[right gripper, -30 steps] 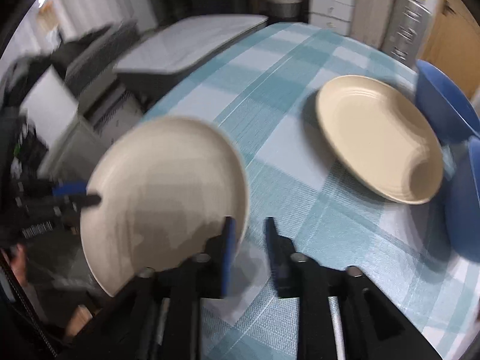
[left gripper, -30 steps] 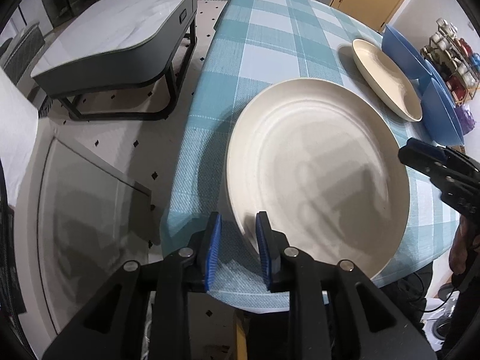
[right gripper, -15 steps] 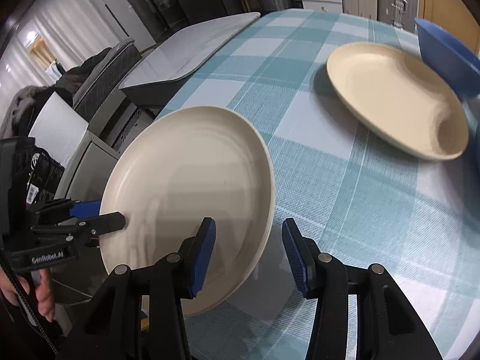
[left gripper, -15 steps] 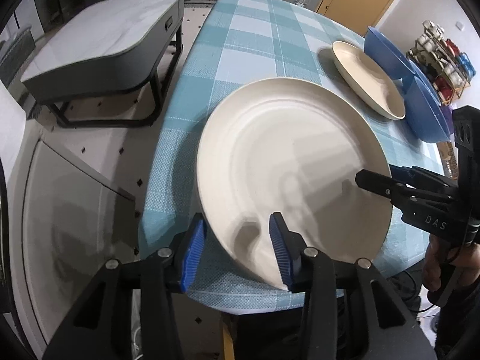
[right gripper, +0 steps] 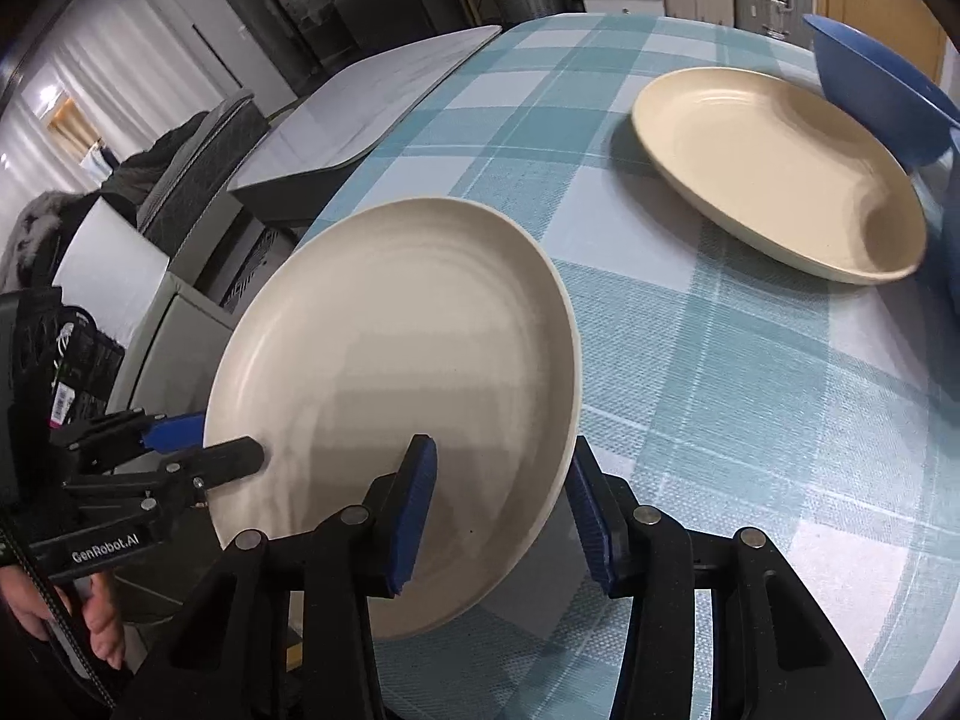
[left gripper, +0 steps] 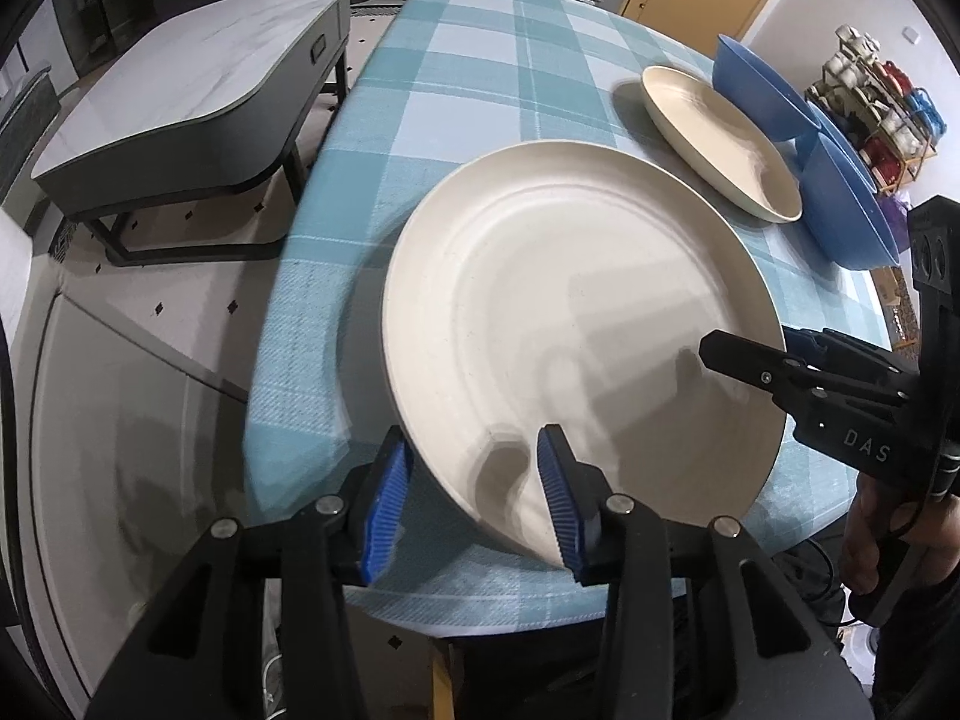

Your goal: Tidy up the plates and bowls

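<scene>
A large white plate [left gripper: 570, 312] [right gripper: 390, 348] lies at the near corner of the blue checked table [left gripper: 480, 60] [right gripper: 750, 390]. My left gripper [left gripper: 471, 498] stands open astride its near rim, one pad over the plate and one outside it. My right gripper [right gripper: 498, 504] straddles the opposite rim the same way, open, and shows at the right of the left wrist view as right gripper [left gripper: 750, 339]. The left gripper [right gripper: 216, 438] appears at the plate's far side. A cream plate [left gripper: 720, 144] [right gripper: 774, 168] and two blue bowls [left gripper: 846, 210] [right gripper: 876, 84] sit further back.
A low marble-topped table [left gripper: 180, 102] stands on the floor beside the checked table. A white cabinet [left gripper: 120, 420] is close to the table's near corner. A rack of small jars [left gripper: 876, 102] stands behind the bowls. A hand [left gripper: 882, 534] holds the right gripper.
My left gripper's jaws widened and slid forward over the white plate's rim. The right gripper came in over the opposite rim, which now lies between its jaws.
</scene>
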`<state>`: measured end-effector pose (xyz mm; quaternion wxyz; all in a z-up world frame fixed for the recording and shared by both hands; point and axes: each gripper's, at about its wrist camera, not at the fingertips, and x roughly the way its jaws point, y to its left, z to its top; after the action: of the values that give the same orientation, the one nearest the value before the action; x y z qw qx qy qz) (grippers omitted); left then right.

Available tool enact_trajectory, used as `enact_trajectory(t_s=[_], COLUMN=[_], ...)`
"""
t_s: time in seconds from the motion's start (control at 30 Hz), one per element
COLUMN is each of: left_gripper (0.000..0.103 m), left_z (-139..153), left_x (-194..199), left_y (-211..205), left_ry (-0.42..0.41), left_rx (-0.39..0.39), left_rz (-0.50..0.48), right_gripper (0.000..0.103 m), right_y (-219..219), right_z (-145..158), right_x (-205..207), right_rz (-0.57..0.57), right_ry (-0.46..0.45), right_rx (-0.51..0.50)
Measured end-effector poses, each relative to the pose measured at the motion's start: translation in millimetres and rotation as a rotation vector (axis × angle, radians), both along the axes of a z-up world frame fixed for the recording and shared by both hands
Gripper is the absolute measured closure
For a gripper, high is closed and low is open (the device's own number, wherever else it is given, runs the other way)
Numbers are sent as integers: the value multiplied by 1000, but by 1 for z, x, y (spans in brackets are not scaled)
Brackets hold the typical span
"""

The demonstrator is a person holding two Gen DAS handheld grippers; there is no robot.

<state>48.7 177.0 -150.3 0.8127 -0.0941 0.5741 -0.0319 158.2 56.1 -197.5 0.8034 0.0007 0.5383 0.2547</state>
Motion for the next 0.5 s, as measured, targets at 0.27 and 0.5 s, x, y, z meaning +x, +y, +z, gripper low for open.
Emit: enact_trajectory(t_s=[0.27, 0.5], left_gripper=[61, 58], left_z=[0, 2], left_x=[10, 9], left_y=[-21, -17], left_ry=[0, -2], left_rx=[32, 30], left_rz=[-46, -29], right_gripper=[58, 58], right_y=[-19, -25], right_z=[3, 5], right_x=[2, 1], right_rz=[-40, -41], right_ry=[-2, -17], right_rx=[-22, -15])
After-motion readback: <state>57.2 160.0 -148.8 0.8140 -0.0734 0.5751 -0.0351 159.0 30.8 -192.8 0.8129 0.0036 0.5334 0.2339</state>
